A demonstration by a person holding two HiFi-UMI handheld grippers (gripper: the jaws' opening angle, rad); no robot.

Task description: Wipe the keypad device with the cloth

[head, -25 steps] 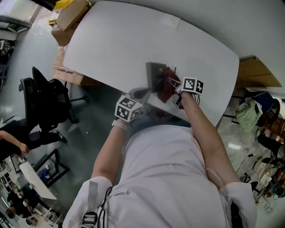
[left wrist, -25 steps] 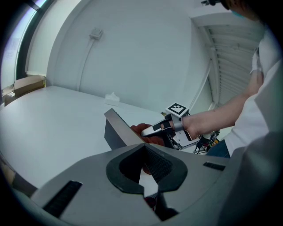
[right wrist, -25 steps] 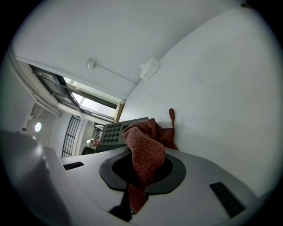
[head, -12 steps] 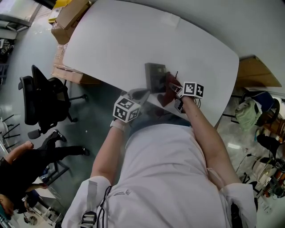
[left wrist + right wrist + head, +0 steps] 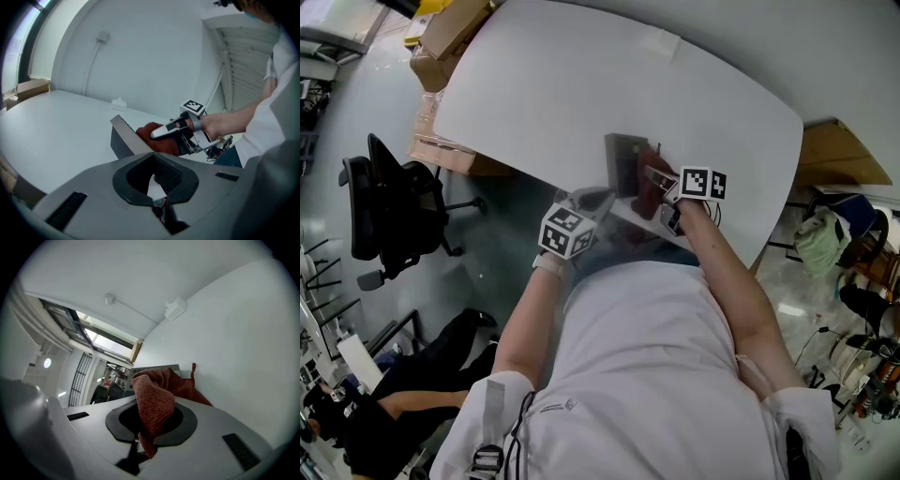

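The keypad [image 5: 624, 156] lies on the white table [image 5: 581, 84], close to the near edge and in front of the person. It is a flat grey slab.

The right gripper [image 5: 660, 177] reaches in from the keypad's right side. Its jaws are clamped on a fold of the dark red cloth [image 5: 153, 405], which rises between them and bunches forward. The free part of the cloth lies over the right part of the keypad and spills onto the table beside it. A thin loop of the cloth sticks up at its far end. In the right gripper view, a strip of grey keys shows just past the cloth's left edge.

The left gripper [image 5: 596, 199] comes in from the near left, with its tip at the keypad's near left corner. In the left gripper view, the keypad's edge slopes down into the opening between the jaws. The jaws appear to be closed narrowly on that corner, though the grip itself is dark and hard to see. From there the right gripper shows across the keypad, with the cloth bunched under it.

A black chair [image 5: 394, 202] stands on the floor to the left of the table. Cardboard boxes [image 5: 450, 30] sit by the table's far left corner.
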